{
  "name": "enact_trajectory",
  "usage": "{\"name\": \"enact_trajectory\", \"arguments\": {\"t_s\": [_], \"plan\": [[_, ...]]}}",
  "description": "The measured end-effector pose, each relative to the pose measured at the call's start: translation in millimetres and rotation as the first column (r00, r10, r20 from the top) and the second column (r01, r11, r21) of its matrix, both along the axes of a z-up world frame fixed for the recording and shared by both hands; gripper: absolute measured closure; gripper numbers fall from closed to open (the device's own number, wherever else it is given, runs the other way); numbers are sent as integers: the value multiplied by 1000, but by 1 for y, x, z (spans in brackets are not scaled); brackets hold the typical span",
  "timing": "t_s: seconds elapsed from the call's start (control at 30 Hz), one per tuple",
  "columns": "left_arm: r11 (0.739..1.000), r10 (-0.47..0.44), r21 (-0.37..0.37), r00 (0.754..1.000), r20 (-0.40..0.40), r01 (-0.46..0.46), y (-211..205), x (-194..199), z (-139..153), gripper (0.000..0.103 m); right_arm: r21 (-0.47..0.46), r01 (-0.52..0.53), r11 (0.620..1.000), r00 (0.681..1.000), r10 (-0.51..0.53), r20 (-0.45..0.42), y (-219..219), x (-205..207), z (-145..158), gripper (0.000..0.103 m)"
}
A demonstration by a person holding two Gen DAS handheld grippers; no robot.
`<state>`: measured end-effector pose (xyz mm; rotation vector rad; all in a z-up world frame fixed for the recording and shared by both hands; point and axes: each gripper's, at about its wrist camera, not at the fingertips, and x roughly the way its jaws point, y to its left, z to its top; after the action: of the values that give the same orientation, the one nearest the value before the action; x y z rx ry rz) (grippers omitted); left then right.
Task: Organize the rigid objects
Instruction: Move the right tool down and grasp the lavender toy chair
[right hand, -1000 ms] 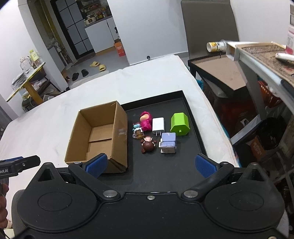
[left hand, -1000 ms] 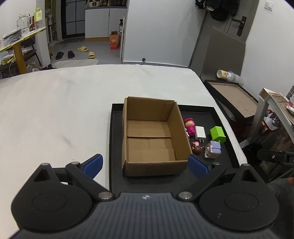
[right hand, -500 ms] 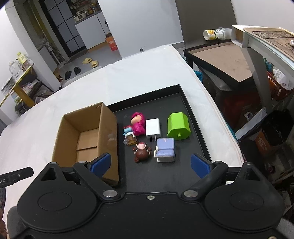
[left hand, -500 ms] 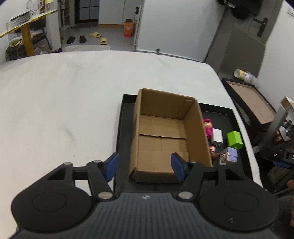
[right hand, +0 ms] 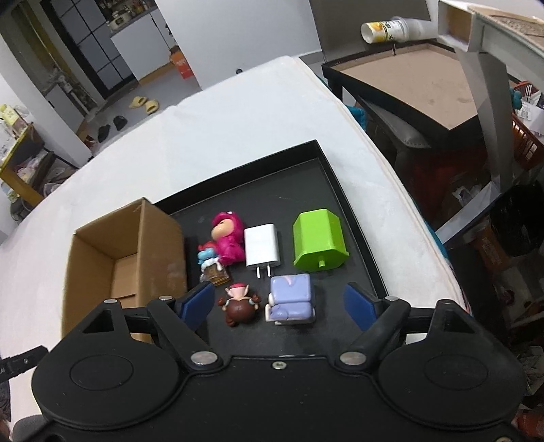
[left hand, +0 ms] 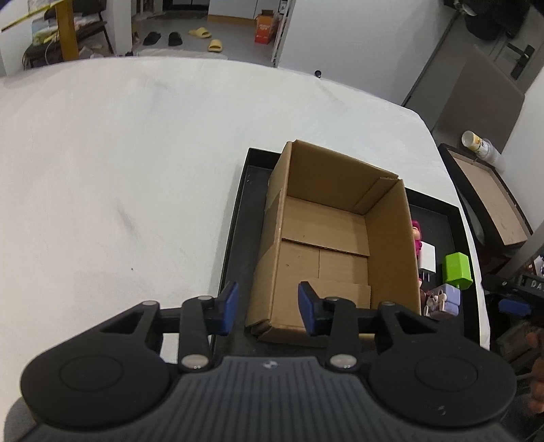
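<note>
I have the left gripper [left hand: 267, 307] straddling the near-left wall of the empty cardboard box [left hand: 340, 244] on the black tray [right hand: 353, 217], fingers apart, probably to steady it. The right gripper [right hand: 278, 304] hangs spread, holding nothing, above the lilac toy [right hand: 290, 299], which lies beside the box with the charger [right hand: 261, 246] and figurines, probably my first pick.

Home interior was indicated: slippers [left hand: 208, 38] were left on the floor by a doorway, kitchen cabinets [right hand: 136, 46] were seen behind, cluttered yellow-legged table [left hand: 51, 20] alongside.

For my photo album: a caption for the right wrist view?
Open right gripper hovering over toys beside a cardboard box.
</note>
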<state>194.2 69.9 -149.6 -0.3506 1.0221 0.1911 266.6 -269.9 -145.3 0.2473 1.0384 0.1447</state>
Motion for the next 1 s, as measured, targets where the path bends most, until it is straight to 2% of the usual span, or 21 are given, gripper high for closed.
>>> {"name": "enact_trajectory", "arguments": {"t_s": [0.23,0.33,0.43,0.63,0.73,0.8,1.0], "plan": [[999,14,-31,999,-31,-15,5,17,-13,69,-17,11,1000,999,-12,-51,4,15,-24,26],[999,15,-33,999,-47,-16,7,22,-20,69,-52,16,998,997,-20,-79,5,19,-38,28],[999,16,-50,998,-64,-20,11,26,-29,69,-30,17,999,993,-21,-118,8,26,-47,32],[997,10,-74,996,-92,-17,13,31,-42,77,-88,-3,996,991,-9,-132,24,32,-55,33],[996,15,-83,995,-102,-23,14,33,-48,83,-114,-20,993,988,2,-155,32,36,-64,41],[996,21,-86,994,-103,-30,14,33,-51,84,-134,-36,990,985,13,-171,34,36,-70,58],[997,20,-67,995,-98,-27,6,34,-53,87,-114,-22,993,988,4,-153,26,31,-64,60]]}}
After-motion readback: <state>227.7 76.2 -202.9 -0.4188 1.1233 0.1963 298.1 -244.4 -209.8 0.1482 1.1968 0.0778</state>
